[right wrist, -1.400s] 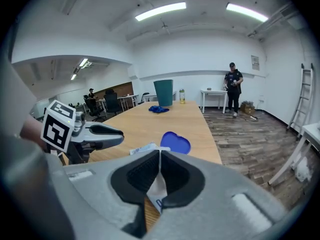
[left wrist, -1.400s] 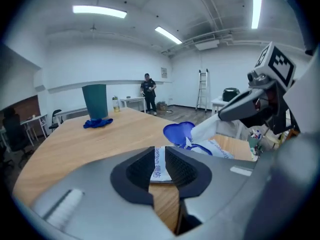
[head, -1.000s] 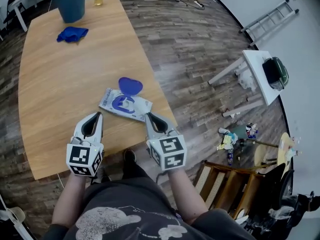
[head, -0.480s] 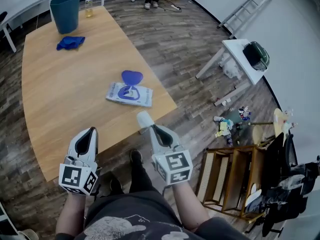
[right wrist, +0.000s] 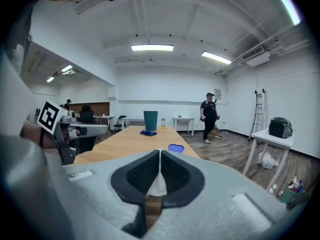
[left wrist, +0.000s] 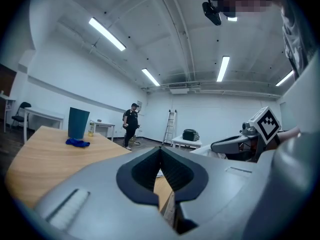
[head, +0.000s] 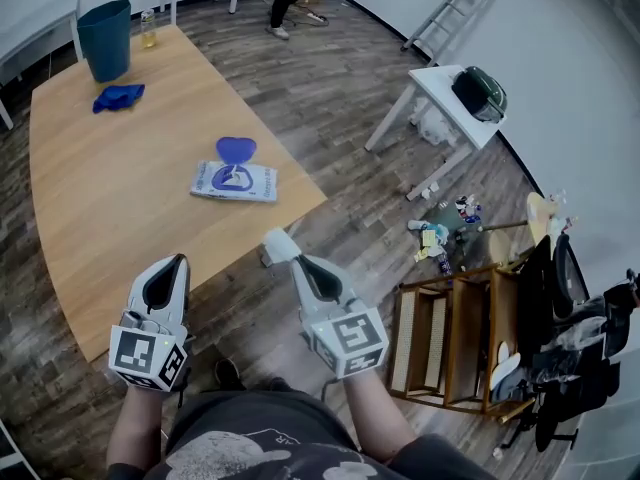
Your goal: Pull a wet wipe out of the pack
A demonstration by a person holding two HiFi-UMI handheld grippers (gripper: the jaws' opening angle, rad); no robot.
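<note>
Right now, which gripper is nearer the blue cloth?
Left. The left gripper is at the table's near edge, across from the blue cloth; the right gripper is off the table, farther right.

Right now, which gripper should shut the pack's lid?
Probably left. The left gripper is shut on nothing, while the right gripper is clamped on the wet wipe; the pack lies open-lidded ahead.

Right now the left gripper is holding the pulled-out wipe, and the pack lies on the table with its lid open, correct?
Wrong gripper: the right gripper holds the wipe, as the right gripper view shows; the left gripper is shut on nothing. The pack does lie on the table, lid open.
</note>
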